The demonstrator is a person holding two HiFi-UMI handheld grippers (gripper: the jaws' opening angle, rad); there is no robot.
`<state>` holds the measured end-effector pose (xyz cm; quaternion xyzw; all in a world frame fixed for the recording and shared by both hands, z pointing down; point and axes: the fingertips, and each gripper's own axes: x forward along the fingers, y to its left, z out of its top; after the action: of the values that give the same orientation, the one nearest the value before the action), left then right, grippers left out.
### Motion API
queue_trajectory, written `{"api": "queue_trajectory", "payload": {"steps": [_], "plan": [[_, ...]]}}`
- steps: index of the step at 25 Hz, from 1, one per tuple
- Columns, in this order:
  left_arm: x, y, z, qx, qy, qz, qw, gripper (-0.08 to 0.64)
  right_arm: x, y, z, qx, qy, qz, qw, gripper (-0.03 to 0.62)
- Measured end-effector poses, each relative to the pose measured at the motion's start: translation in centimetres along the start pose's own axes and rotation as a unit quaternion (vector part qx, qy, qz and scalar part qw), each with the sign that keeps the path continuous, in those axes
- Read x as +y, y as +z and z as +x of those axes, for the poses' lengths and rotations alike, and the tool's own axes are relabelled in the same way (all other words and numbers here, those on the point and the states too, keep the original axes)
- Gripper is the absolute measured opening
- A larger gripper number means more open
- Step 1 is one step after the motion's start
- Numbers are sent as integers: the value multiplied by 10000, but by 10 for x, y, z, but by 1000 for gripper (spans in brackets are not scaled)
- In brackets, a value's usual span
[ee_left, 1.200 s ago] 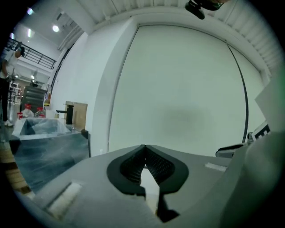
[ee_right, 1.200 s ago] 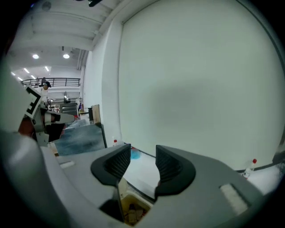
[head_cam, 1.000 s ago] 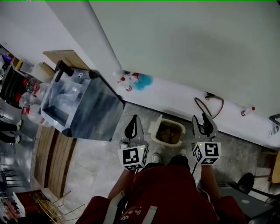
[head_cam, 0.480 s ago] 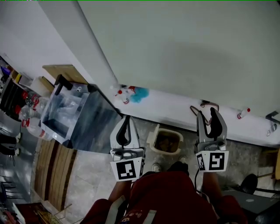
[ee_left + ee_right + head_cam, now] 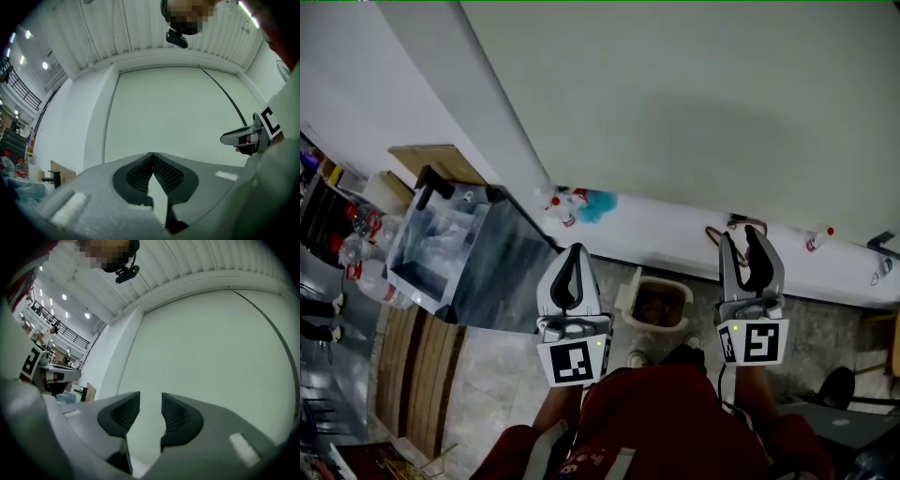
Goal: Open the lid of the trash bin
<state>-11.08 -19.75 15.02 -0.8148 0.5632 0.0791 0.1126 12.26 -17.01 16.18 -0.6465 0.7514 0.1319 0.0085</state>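
Note:
A small cream trash bin point(image 5: 684, 292) stands on the floor against the white wall, straight ahead of my feet. Its top is uncovered and brown contents show inside. My left gripper point(image 5: 575, 249) is raised at the bin's left, well above it, with its jaws shut and empty; in the left gripper view the left gripper point(image 5: 153, 155) points at the bare wall. My right gripper point(image 5: 742, 234) is raised at the bin's right. Its jaws are closing, with a gap and nothing between them in the right gripper view point(image 5: 151, 398). Neither gripper touches the bin.
A steel cart point(image 5: 478, 253) with clear bags stands at the left. Spray bottles point(image 5: 562, 204) and a blue cloth point(image 5: 602, 202) lie by the wall. A cable point(image 5: 733, 228) loops behind the right gripper. My red-clothed body point(image 5: 666, 422) fills the lower middle.
Both grippers have risen and tipped up toward the wall, away from the bin. The right gripper's jaws have narrowed slightly. The bin has not moved.

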Motion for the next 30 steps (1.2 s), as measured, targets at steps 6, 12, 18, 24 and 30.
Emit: {"api": "queue_trajectory", "payload": {"steps": [6,12,18,24,30], "plan": [[5,-15,-4,105,7,-9,9999,6,11,-6,3,131,92,-78,9998,60],[8,-17,-3,73,2,-16,10000,5,16,-9,5,142,127,-68,9998,5],[11,-25,-6,247,22,-49,9997,5,21,-13,6,193,150,-54,9997,0],[9,-28,-8,321,22,-103,9994,5,21,-14,5,212,156,-62,9996,0],[7,-34,-10,420,7,-128,9990,5,18,-16,3,245,114,-56,9996,0]]}}
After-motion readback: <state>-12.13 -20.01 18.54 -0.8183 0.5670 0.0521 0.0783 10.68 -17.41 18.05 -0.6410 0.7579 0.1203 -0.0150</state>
